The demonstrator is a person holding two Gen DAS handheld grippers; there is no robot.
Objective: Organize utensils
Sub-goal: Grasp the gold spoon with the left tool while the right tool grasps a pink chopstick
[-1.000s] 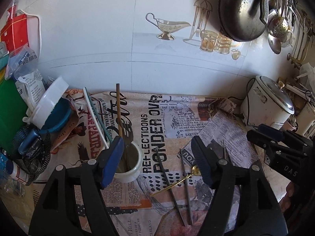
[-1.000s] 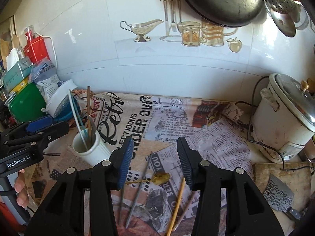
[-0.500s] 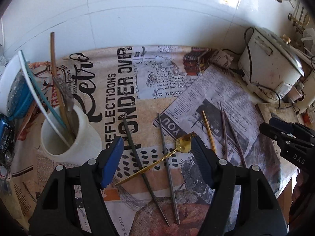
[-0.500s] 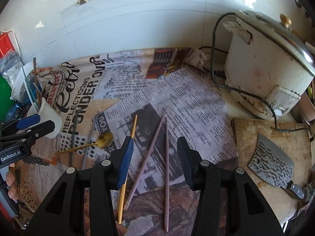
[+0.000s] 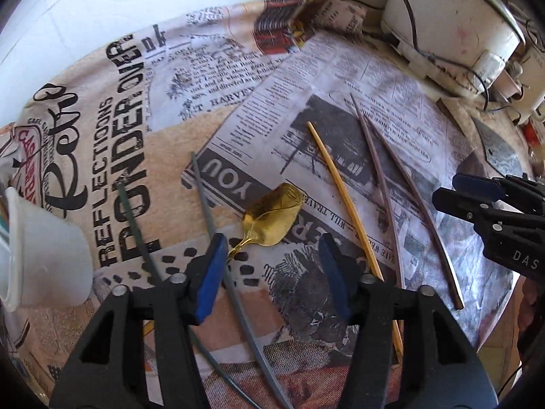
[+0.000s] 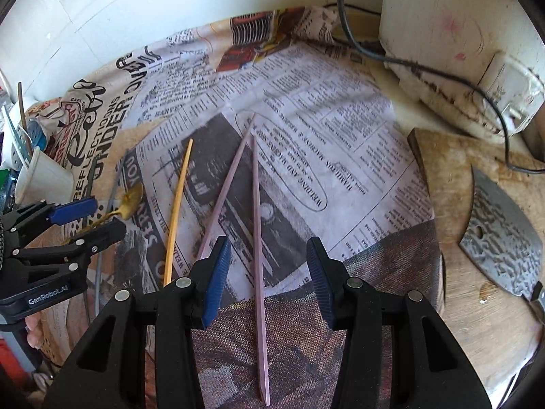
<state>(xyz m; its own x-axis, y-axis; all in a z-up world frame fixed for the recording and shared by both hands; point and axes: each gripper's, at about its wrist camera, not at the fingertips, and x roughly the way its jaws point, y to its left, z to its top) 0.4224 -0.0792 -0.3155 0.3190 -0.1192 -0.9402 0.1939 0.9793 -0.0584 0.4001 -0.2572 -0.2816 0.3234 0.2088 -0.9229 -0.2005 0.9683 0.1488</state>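
Both grippers have descended toward the utensils. Left gripper (image 5: 269, 266), empty, is closing over the gold spoon (image 5: 270, 216); right gripper (image 6: 269, 272) hangs released over a purple chopstick (image 6: 258, 225). Pickup appears imminent.

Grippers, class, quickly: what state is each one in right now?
Left gripper: jaws closing, nothing gripped, gold spoon just ahead.
Right gripper: jaws open, straddling a purple chopstick, not gripping.

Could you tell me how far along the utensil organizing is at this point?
Done: a few utensils already stand in the white cup. In hand: nothing yet; the left tool is closing above the gold spoon, and the right tool straddles one purple chopstick without gripping. Left: the spoon, the yellow chopstick, both purple chopsticks and two grey chopsticks on the cloth.
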